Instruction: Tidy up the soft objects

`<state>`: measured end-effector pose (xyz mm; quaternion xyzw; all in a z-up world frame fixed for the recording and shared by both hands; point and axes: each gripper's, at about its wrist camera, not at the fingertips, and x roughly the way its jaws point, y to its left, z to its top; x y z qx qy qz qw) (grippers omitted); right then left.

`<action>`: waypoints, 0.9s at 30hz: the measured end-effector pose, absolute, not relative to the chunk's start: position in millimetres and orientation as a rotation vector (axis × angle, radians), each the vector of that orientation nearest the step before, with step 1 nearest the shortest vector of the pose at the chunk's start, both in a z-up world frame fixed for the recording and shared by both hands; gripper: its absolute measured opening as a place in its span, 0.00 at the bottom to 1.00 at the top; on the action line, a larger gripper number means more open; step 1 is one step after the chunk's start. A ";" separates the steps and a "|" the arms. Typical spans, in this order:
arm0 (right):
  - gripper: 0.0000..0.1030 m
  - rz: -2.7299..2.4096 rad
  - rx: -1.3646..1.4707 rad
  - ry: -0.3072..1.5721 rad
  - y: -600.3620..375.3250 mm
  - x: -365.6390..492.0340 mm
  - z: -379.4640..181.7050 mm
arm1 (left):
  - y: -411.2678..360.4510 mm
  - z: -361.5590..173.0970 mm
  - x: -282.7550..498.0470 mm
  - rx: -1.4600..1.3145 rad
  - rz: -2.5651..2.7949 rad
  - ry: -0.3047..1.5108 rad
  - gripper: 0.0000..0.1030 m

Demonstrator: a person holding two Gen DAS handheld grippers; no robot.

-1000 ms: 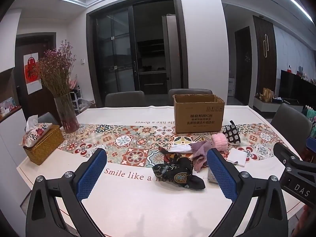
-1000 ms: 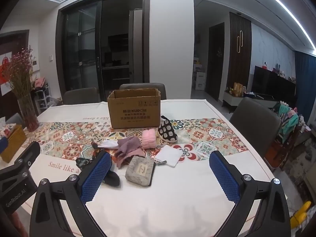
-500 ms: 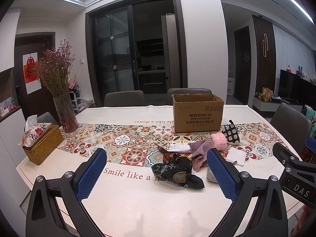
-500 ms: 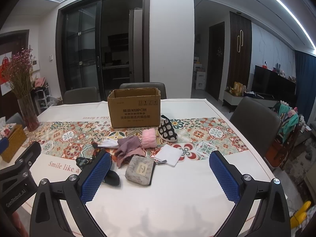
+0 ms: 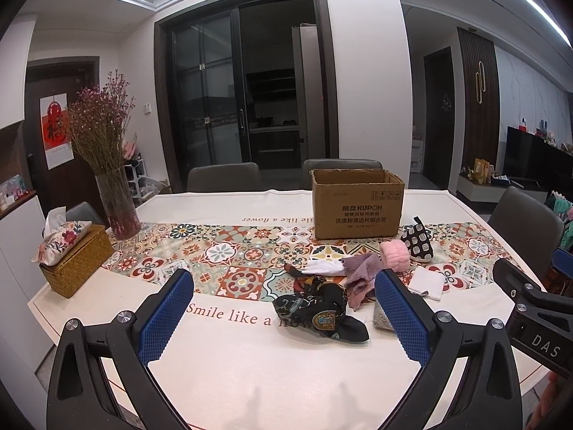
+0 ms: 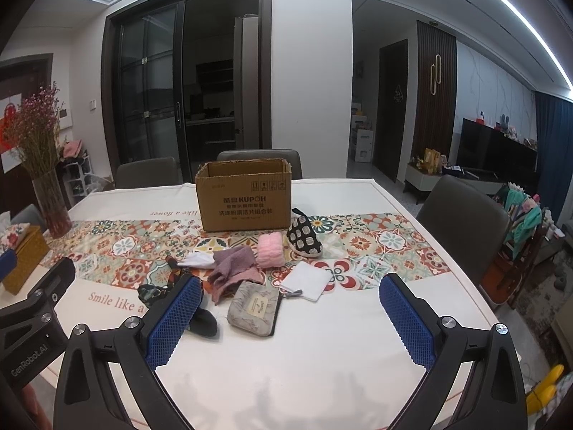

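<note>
Almost nothing has shifted over the last second: both grippers hover at the near edge of the table (image 6: 358,344) as before, and the soft things lie where they lay.

The left gripper (image 5: 286,315) is level, pointing across the table toward the cardboard box (image 5: 357,204), its blue-padded fingers (image 5: 166,317) spread wide with nothing between them. The right gripper (image 6: 290,322) holds the same level pose, likewise spread wide and empty. Each tool's black body shows at the edge of the other's view, so the two sit side by side, apart.

The soft objects are clustered on the patterned runner (image 5: 222,251) and the white cloth just in front of the box: a dark patterned cloth (image 5: 322,310), a mauve rag (image 6: 232,268), a pink fluffy roll (image 6: 270,251), a white sock (image 6: 197,259), a folded white cloth (image 6: 308,279), a grey zip pouch (image 6: 254,308) and a black-and-white patterned shoe (image 6: 304,238) beside the box. The open-topped box stands upright.
</note>
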<state>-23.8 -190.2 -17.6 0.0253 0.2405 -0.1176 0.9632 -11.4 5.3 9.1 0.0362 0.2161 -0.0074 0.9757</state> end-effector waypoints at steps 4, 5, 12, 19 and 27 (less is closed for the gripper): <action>0.98 -0.236 0.052 0.489 -190.5 -23.9 -18.3 | 5.7 9.0 -11.4 0.070 -0.017 0.438 1.00; 0.98 -0.236 0.052 0.488 -190.4 -23.8 -18.3 | 5.5 9.1 -11.5 0.070 -0.018 0.437 1.00; 0.98 -0.236 0.053 0.491 -189.9 -23.5 -18.7 | 5.7 8.9 -11.7 0.070 -0.018 0.438 1.00; 0.98 -0.236 0.053 0.494 -189.8 -23.7 -19.1 | 5.3 8.4 -12.1 0.071 -0.019 0.436 1.00; 0.98 -0.235 0.054 0.493 -190.1 -23.3 -19.1 | 4.4 8.4 -12.8 0.069 -0.022 0.442 1.00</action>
